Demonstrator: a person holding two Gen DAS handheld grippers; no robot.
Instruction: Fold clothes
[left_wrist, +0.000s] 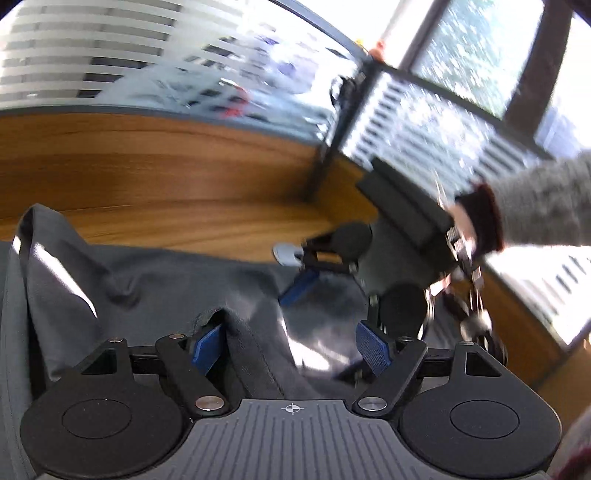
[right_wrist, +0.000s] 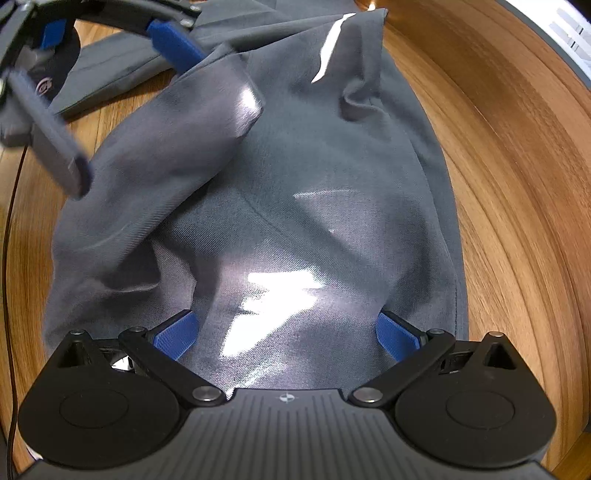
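Grey trousers (right_wrist: 295, 177) are lying rumpled across a wooden table (right_wrist: 509, 192), sunlight glaring off the creased cloth in bright patches. The left gripper (left_wrist: 291, 349) is sitting low over the garment with its jaws spread wide; a raised ridge of hemmed fabric is standing between its blue pads (left_wrist: 375, 349), pressing against the left one, though the jaws are not closing on it. Across the cloth, the right gripper (left_wrist: 295, 271) is reaching in from the right, held by a person's hand (left_wrist: 467, 229) in a grey knitted sleeve (left_wrist: 546, 203). In the right wrist view, the right gripper (right_wrist: 288, 336) is also standing wide open, the sunlit cloth bulging up between its blue pads (right_wrist: 175, 334) without being pinched. A folded-over flap of the trousers is lying at upper left there, with the left gripper's blue finger touching its edge. A black cable (right_wrist: 9, 236) is trailing along the table's left side. Striped window blinds (left_wrist: 424, 122) are glowing behind the table, blurred.
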